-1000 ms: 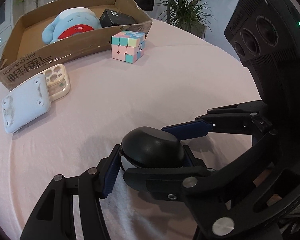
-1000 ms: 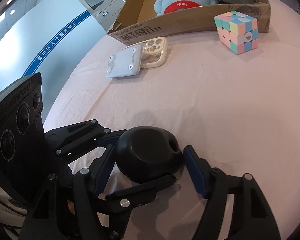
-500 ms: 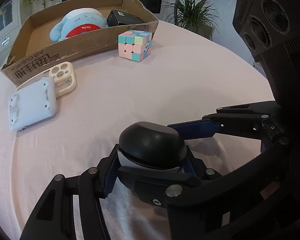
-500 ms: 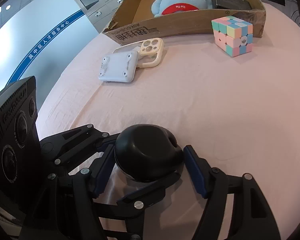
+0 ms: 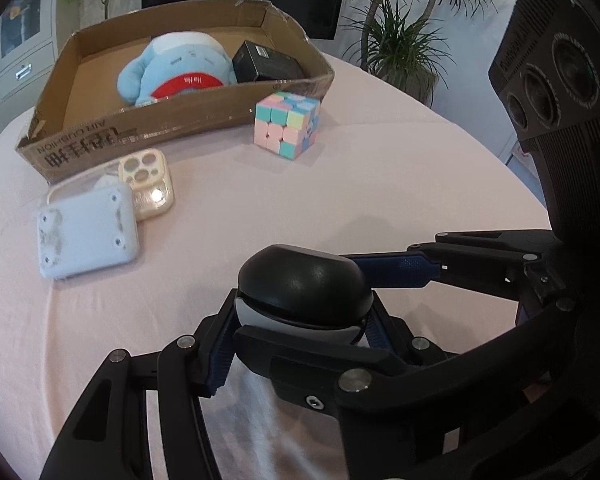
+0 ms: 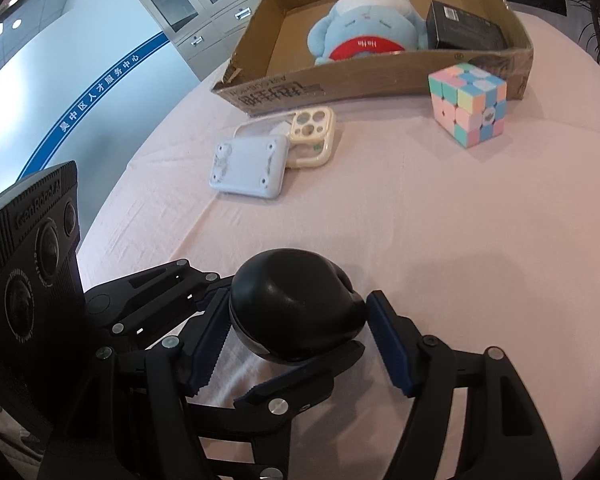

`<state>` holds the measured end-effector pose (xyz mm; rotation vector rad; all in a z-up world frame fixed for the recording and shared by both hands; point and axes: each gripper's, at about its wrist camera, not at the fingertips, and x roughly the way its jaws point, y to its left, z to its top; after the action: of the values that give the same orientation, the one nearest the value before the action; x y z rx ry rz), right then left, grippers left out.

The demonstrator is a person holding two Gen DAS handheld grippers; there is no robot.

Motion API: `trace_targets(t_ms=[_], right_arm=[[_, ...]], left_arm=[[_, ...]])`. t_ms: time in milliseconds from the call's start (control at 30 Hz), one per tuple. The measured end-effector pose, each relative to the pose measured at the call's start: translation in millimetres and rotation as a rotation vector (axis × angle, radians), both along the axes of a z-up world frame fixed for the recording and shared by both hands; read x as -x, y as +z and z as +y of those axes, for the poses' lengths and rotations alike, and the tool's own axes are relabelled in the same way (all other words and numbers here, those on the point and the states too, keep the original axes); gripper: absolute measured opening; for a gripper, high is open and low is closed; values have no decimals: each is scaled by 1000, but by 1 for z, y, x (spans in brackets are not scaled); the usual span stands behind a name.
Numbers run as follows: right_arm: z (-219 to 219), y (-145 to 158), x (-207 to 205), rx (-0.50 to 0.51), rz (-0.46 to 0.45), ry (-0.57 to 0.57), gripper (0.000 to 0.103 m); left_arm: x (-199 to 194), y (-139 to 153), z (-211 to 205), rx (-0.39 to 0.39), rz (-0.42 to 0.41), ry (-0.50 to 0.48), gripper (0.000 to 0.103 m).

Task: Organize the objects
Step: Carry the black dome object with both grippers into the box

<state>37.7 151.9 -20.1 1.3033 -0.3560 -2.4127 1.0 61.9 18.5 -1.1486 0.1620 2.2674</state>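
Left wrist: smooth rounded black case (image 5: 304, 284) clamped by left gripper (image 5: 296, 334) and right gripper (image 6: 296, 338); pastel cube (image 5: 287, 125) beside cardboard box (image 5: 148, 130)

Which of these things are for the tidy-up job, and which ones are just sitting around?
For the job:
black rounded object, gripped by both grippers
cardboard box
pastel cube
white square device
cream phone case
plush toy and black box, already inside

Just around:
potted plants
cabinets

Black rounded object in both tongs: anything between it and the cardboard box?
The black rounded object faces bare tablecloth up to the cardboard box, whose near wall it must clear. The pastel cube and white square device flank that path.
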Motion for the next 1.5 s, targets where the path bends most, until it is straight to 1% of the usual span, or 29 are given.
trace_targets(t_ms=[267, 400, 467, 833, 1067, 1233, 1400, 1500], right_arm=[[-2, 40, 12, -11, 77, 4, 67], [-5, 57, 20, -19, 105, -1, 67], [-5, 65, 26, -21, 121, -4, 67], [-11, 86, 60, -34, 154, 10, 67], [-11, 101, 97, -33, 172, 21, 67], [-11, 100, 128, -20, 170, 27, 67], [-12, 87, 162, -31, 150, 37, 67], [-13, 78, 180, -18, 135, 44, 67]], left_arm=[[15, 41, -4, -15, 73, 15, 57], [27, 56, -6, -27, 94, 20, 57], [32, 63, -7, -28, 105, 8, 57], [65, 84, -13, -41, 138, 24, 57], [104, 99, -16, -48, 153, 44, 57], [136, 97, -17, -43, 144, 55, 57], [170, 81, -20, -62, 120, 73, 57], [190, 71, -22, -52, 98, 88, 57]])
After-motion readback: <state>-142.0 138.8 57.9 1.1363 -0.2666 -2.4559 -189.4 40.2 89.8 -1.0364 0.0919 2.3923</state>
